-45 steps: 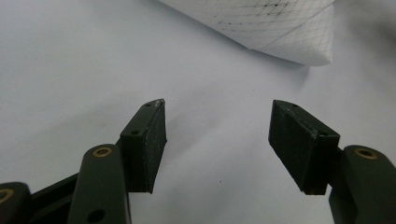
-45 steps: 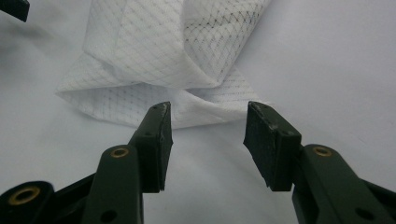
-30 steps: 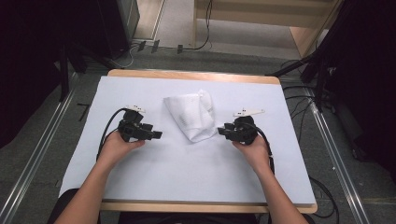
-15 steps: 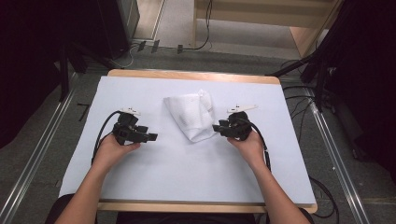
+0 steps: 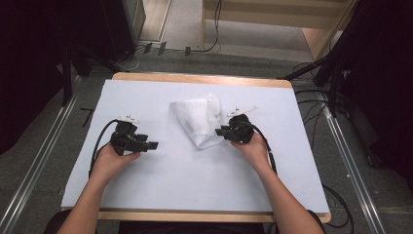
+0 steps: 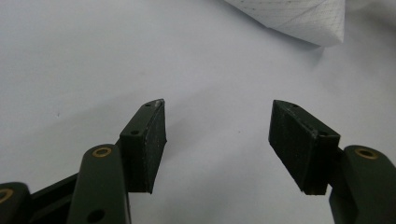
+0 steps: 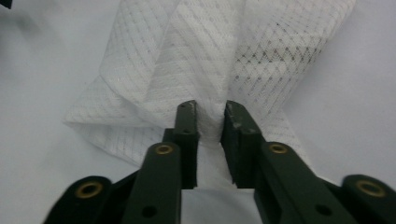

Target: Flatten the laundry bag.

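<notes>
A white folded cloth with a woven diamond pattern (image 5: 198, 120) lies in the middle of the white table (image 5: 160, 185). My right gripper (image 5: 220, 131) is at the cloth's right edge, and in the right gripper view its jaws are shut on a bunched fold of the cloth (image 7: 187, 60), which rises between the pads (image 7: 187, 122). My left gripper (image 5: 151, 145) hovers over bare table left of the cloth, pointing toward it. Its jaws stand wide open with nothing between them (image 6: 217, 135). A corner of the cloth (image 6: 303, 18) shows at the top of the left gripper view.
The table's wooden rim (image 5: 199, 78) runs along the far side. Cables (image 5: 311, 122) trail off the right edge to the floor. Metal rails (image 5: 44, 161) flank the table on both sides. Dark equipment (image 5: 117, 24) stands beyond the far left corner.
My right gripper moved left to the cloth's edge and shut on a fold of it. My left gripper shifted slightly toward the near side.
</notes>
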`<state>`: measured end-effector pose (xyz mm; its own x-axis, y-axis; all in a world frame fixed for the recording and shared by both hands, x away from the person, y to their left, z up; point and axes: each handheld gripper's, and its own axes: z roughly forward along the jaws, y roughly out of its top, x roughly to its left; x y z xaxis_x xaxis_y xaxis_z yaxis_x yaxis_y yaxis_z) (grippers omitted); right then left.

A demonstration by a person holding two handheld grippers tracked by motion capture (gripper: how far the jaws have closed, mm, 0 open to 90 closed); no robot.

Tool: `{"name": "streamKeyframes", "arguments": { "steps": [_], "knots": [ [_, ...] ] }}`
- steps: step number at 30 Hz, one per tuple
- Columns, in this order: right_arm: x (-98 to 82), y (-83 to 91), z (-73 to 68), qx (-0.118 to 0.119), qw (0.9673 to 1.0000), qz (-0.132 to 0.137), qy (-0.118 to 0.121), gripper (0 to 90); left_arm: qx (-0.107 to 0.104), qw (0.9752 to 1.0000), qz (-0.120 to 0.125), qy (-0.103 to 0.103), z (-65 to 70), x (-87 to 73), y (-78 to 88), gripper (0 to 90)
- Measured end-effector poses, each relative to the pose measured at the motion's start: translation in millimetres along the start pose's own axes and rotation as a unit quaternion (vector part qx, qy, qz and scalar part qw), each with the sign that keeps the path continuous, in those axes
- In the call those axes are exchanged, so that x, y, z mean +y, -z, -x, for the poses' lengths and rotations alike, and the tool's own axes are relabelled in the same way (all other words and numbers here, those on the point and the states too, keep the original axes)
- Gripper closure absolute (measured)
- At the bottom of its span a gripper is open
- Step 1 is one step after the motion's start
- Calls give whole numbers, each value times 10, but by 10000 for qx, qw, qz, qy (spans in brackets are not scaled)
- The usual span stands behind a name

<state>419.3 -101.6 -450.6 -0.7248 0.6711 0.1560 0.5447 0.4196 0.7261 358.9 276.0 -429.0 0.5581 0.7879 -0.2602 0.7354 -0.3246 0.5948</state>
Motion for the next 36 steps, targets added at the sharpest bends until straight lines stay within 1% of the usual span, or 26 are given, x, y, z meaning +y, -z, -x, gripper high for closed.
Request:
{"name": "streamKeyframes", "arguments": {
  "steps": [1, 2, 4, 8, 10, 12, 14, 15, 17, 18, 21, 23, 24, 26, 28, 30, 31, 32, 33, 35, 36],
  "knots": [
    [13, -6, -12, 18, 10000, -29, -51, 860, 3, 10000, 10, 18, -4, -13, 9, 375],
    [26, -11, -16, 33, 10000, -36, -28, 884, 34, 10000, -3, 17, -10, -26, 22, 375],
    [42, -15, -18, 35, 10000, -39, -12, 893, 51, 10000, 10, 37, -14, -38, 34, 374],
    [142, 1, -63, 130, 9999, 11, 48, 898, 104, 9998, 82, 115, -43, -79, 90, 374],
    [201, 15, -103, 151, 9998, 41, 140, 897, 108, 9998, 101, 130, -55, -86, 100, 375],
    [269, 32, -154, 161, 9994, 61, 287, 896, 118, 9997, 119, 158, -59, -87, 111, 374],
    [295, 37, -182, 180, 9994, 54, 293, 895, 104, 9997, 146, 155, -66, -87, 119, 375],
    [372, 49, -253, 229, 9985, 65, 486, 895, 110, 9997, 158, 163, -72, -87, 126, 375],
    [392, 50, -278, 246, 9984, 41, 509, 895, 117, 9996, 171, 193, -78, -87, 133, 375],
    [446, 36, -335, 307, 9973, 36, 666, 894, 119, 9995, 195, 196, -86, -85, 142, 374],
    [507, 15, -388, 347, 9966, -1, 753, 893, 114, 9995, 219, 213, -101, -81, 157, 375],
    [562, 0, -431, 427, 9961, 8, 769, 893, 122, 9994, 233, 223, -106, -79, 161, 375],
    [562, 0, -431, 427, 9961, 8, 769, 893, 122, 9994, 233, 223, -106, -79, 161, 375],
    [639, -41, -501, 492, 9950, -11, 867, 893, 131, 9994, 230, 227, -114, -74, 161, 375],
    [678, -88, -548, 516, 9946, -1, 901, 893, 136, 9994, 234, 230, -121, -72, 162, 375],
    [692, -115, -564, 532, 9945, 25, 905, 893, 146, 9994, 233, 224, -124, -73, 165, 375],
    [706, -150, -577, 596, 9941, 31, 901, 893, 139, 9993, 261, 230, -126, -75, 164, 375],
    [735, -214, -615, 649, 9942, -46, 851, 894, 150, 9993, 245, 237, -134, -76, 173, 375],
    [735, -214, -615, 649, 9942, -46, 851, 894, 150, 9993, 245, 237, -134, -76, 173, 376],
    [775, -311, -678, 736, 9932, -55, 896, 894, 158, 9992, 261, 261, -145, -79, 178, 376],
    [775, -311, -678, 736, 9932, -55, 896, 894, 158, 9992, 261, 261, -145, -79, 178, 376]
  ]
}}
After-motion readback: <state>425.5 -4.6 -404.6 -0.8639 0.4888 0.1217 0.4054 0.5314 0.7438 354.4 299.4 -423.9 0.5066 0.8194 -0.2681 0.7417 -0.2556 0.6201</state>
